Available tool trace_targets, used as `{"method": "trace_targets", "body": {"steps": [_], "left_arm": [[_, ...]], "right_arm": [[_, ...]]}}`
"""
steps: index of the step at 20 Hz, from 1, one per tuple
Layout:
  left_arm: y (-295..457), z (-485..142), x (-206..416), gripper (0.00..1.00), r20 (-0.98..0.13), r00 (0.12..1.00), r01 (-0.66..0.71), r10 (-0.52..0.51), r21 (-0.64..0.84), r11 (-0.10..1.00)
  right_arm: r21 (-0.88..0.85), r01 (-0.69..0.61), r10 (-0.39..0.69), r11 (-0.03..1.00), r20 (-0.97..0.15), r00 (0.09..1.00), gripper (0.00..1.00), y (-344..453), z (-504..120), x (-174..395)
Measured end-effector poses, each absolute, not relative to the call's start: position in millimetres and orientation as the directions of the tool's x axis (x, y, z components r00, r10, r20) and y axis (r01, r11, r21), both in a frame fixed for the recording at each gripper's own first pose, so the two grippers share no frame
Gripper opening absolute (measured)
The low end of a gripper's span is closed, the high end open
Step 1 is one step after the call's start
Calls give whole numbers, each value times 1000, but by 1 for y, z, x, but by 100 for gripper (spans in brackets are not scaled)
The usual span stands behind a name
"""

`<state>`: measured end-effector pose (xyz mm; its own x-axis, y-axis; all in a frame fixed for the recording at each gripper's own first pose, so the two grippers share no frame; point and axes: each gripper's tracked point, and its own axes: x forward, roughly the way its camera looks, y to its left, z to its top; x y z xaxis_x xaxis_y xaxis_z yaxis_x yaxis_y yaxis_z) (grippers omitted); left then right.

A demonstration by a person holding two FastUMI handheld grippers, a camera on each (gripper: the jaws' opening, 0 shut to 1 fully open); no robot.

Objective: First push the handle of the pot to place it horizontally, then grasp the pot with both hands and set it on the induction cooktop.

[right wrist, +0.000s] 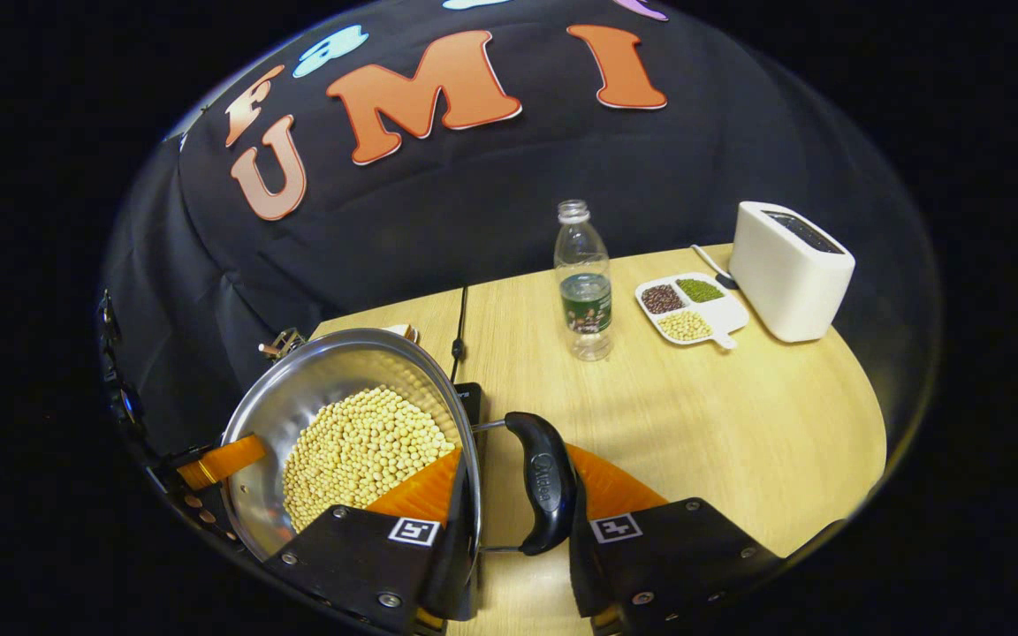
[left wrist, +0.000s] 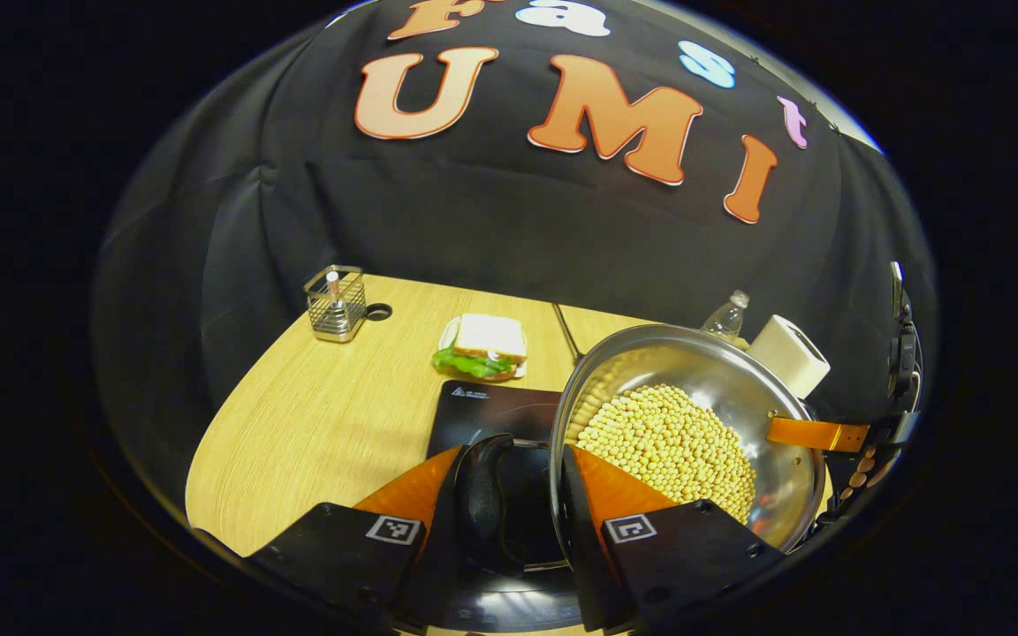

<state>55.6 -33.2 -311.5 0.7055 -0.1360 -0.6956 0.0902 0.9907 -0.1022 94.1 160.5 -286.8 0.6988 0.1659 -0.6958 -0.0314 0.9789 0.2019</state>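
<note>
The pot (left wrist: 686, 424), a shallow steel pan loaded with pale yellow beans (left wrist: 668, 446), is held off the wooden table (left wrist: 315, 415) between the two grippers, tilted, with one side handle in each.

Left gripper view: the left gripper (left wrist: 509, 495) straddles the pot's black side handle (left wrist: 484, 495). One finger lies outside the handle loop and the other against the pot's rim, so the fingers are closed around the handle and rim. Below and behind the handle lies the black induction cooktop (left wrist: 491, 408), near the table's front edge; the pot overlaps its right part but whether it touches it cannot be told. Across the pot, the other gripper's finger reaches in at the far rim.

Right gripper view: the right gripper (right wrist: 509, 521) holds the opposite black handle (right wrist: 543, 481), one finger inside the pot rim over the beans, the other outside the handle; both press on it.

Other items on the table: a wire caddy (left wrist: 335, 303) at the far left corner, a sandwich on a plate (left wrist: 482, 347) just behind the cooktop, a clear water bottle (right wrist: 585, 283) near the middle of the far edge, a divided dish of beans (right wrist: 687, 307) beside it, and a white toaster (right wrist: 790, 269) at the far right corner. A black cable (right wrist: 459, 327) runs from the cooktop to the far edge.
</note>
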Motion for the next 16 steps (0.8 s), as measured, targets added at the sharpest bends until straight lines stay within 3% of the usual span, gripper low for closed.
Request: {"method": "trace_targets", "body": {"steps": [3, 4, 7, 8, 9, 10, 11, 12, 15, 16], "left_arm": [[-12, -324, 59, 64, -712, 692, 79, -123, -94, 992], [-11, -325, 58, 64, -717, 687, 75, -119, -93, 993], [-16, -321, 56, 64, -742, 661, 69, -114, -92, 993], [-15, -324, 58, 59, -748, 653, 68, -117, -95, 993], [-16, -323, 58, 64, -752, 649, 69, -119, -98, 993], [-15, -324, 57, 59, -755, 645, 72, -122, -99, 992], [-14, -324, 58, 65, -756, 642, 75, -124, -99, 992], [-14, -325, 58, 62, -758, 641, 74, -124, -99, 992], [-14, -329, 58, 69, -775, 621, 57, -115, -102, 993], [-13, -327, 57, 67, -769, 629, 50, -115, -107, 993]], "right_arm": [[198, -35, 168, 980, -711, 683, 48, 183, -302, 98], [198, -37, 171, 979, -718, 675, 43, 189, -308, 97], [190, -37, 168, 981, -742, 649, 48, 198, -324, 98], [189, -33, 166, 981, -747, 644, 48, 198, -328, 98], [185, -32, 162, 982, -749, 642, 48, 200, -330, 100], [181, -31, 158, 983, -752, 640, 49, 199, -332, 99], [177, -31, 156, 984, -754, 638, 49, 198, -335, 99], [175, -30, 154, 984, -756, 636, 51, 198, -336, 99], [162, -33, 146, 986, -757, 636, 54, 194, -340, 99], [159, -37, 146, 987, -757, 637, 56, 194, -342, 100]]}}
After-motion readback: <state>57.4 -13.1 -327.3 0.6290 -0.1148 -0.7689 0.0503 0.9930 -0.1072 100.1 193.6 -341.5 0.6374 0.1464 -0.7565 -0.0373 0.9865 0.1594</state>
